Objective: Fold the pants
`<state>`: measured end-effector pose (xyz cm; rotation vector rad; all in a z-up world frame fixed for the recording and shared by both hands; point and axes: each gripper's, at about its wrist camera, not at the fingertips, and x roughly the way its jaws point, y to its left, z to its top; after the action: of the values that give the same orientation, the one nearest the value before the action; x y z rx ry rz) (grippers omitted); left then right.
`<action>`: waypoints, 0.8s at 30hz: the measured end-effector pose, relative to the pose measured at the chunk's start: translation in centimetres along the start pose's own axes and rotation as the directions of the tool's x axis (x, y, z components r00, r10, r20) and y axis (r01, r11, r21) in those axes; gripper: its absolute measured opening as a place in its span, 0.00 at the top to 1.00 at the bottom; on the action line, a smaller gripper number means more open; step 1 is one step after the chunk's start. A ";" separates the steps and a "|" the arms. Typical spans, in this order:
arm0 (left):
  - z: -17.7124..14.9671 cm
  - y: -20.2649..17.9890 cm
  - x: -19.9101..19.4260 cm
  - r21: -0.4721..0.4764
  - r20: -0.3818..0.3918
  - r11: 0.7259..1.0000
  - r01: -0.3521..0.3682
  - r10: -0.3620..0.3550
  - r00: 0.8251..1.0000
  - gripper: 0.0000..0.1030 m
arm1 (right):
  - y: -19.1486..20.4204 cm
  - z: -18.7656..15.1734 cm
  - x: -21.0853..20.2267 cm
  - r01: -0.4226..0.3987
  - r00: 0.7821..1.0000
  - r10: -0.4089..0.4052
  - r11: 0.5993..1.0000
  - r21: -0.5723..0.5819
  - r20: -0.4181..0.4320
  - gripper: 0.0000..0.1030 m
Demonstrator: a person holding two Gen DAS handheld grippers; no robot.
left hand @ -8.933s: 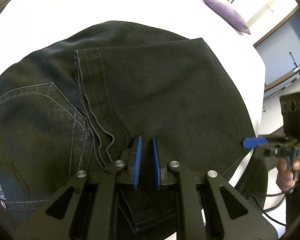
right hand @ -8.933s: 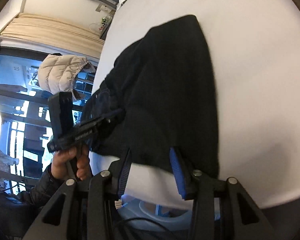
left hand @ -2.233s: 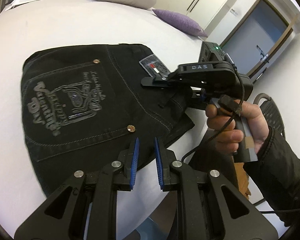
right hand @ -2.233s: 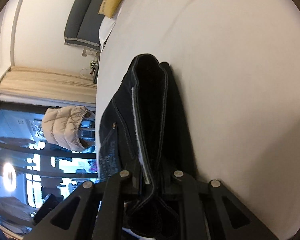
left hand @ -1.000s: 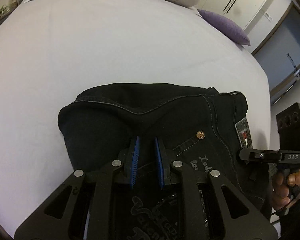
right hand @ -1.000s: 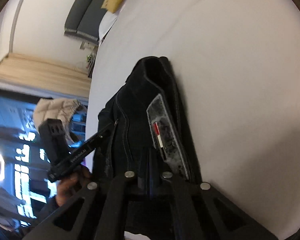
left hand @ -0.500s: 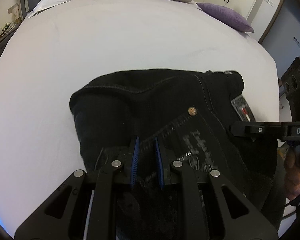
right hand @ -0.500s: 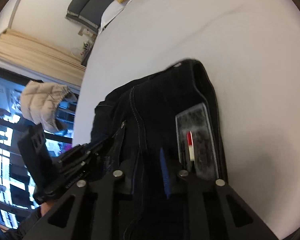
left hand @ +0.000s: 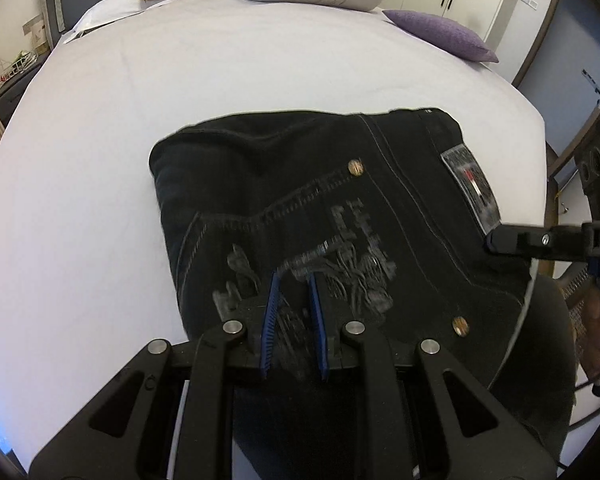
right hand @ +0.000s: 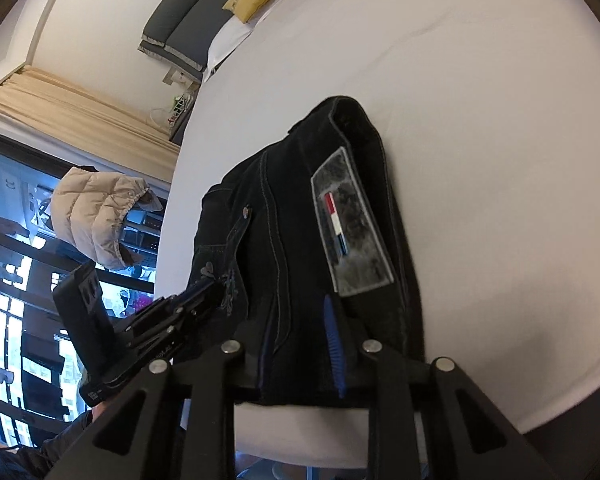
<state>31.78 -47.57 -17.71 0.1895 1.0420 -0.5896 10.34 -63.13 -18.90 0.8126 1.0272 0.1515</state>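
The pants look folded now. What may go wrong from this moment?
Two risks, I think. The pants lie close to the bed edge, with one corner near the overhang, so a nudge may slide them off. The left gripper and the right gripper both have their jaws apart low over the cloth; pulling away carelessly may catch a layer and open the fold.

Even, soft indoor light; white bed sheet [left hand: 260,80] bright, near washed out. Black pants [left hand: 320,200] very dark, folds hard to read; print on them smeared by motion blur. Window [right hand: 16,220] in right wrist view blown out, bluish. Strong fisheye bending, dark vignette at corners.
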 end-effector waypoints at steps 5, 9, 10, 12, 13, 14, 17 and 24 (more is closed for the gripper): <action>-2.4 -1.0 -1.1 0.038 0.042 0.999 -0.024 0.023 0.999 0.85 | -0.3 -0.9 -1.1 -0.018 1.000 0.018 1.000 -0.005 0.017 0.70; -4.7 -3.5 -1.5 0.112 0.095 0.992 -0.062 0.051 0.994 0.85 | -1.8 -1.3 -1.1 -0.079 0.997 0.079 0.997 0.026 0.022 0.70; -5.1 -3.7 -1.2 0.121 0.106 0.991 -0.058 0.045 0.993 0.85 | -2.4 -1.3 -1.1 -0.104 0.994 0.103 0.994 0.040 0.024 0.71; -6.0 -2.7 -0.8 0.109 0.122 0.994 -0.021 0.008 0.992 0.85 | -3.2 -1.2 -0.9 -0.128 0.992 0.127 0.991 0.042 0.025 0.76; -6.2 -2.0 -0.6 0.102 0.133 0.995 0.005 -0.018 0.991 0.85 | -3.4 -1.1 -1.0 -0.129 0.992 0.128 0.991 0.047 0.023 0.80; -6.2 -1.2 -0.8 0.098 0.136 0.995 0.023 -0.036 0.990 0.85 | -3.6 -1.0 -1.3 -0.130 0.991 0.129 0.990 0.054 0.025 0.80; -6.0 -0.2 -2.7 0.043 0.102 0.997 0.063 -0.067 0.993 0.84 | -3.3 -0.3 -3.7 -0.094 0.991 0.089 0.995 0.040 0.099 0.44; -5.9 2.5 -6.7 -0.052 0.199 0.997 0.051 -0.040 0.979 0.80 | -3.3 2.4 -5.0 0.021 0.987 -0.022 1.000 0.008 0.158 0.17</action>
<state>26.19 -40.50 -15.28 0.0553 0.8705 -0.6069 8.80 -69.15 -16.97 0.8056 0.8873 0.0644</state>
